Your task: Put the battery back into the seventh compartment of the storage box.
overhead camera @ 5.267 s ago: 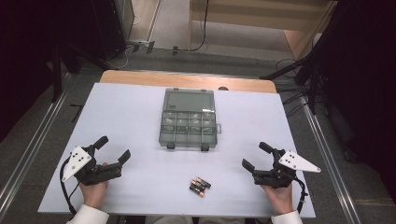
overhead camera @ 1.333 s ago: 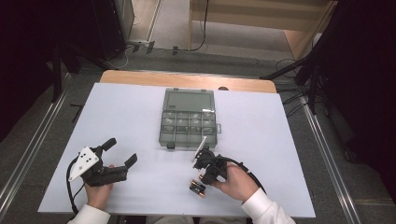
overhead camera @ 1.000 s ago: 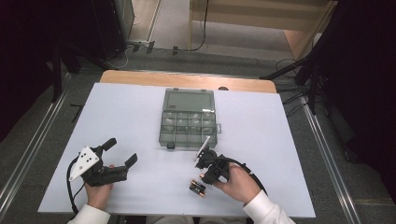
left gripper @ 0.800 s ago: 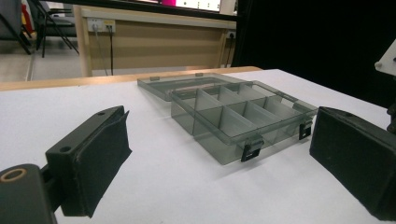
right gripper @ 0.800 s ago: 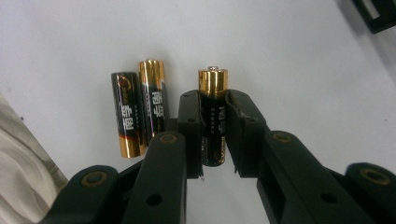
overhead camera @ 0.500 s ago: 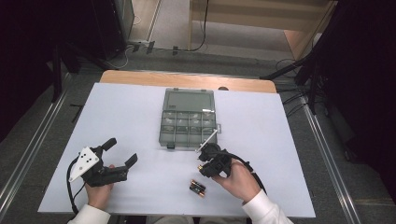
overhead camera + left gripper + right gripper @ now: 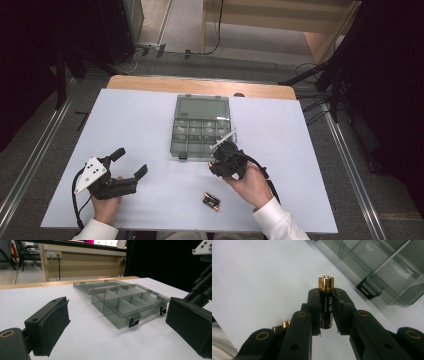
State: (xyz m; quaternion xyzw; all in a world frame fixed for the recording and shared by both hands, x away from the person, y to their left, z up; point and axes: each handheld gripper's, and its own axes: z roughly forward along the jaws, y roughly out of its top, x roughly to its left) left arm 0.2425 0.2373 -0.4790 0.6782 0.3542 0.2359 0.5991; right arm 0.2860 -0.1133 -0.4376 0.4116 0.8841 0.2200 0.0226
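While the right gripper (image 7: 327,315) clamps one battery (image 7: 326,302), two batteries (image 7: 211,201) lie on the tabletop (image 7: 140,125) near one box (image 7: 200,131); the left gripper (image 7: 129,163) jaws stand apart.

White table (image 7: 135,125), compartment box (image 7: 201,131), two batteries (image 7: 211,201)

Compartment box (image 7: 201,135) at table (image 7: 130,120) centre, lid laid open at its 12 o'clock side. Right gripper (image 7: 218,162) at the box's 5 o'clock, battery (image 7: 326,305) between its jaws (pinched). Two batteries (image 7: 211,202) at 6. Left gripper (image 7: 131,167) at 8, well apart.
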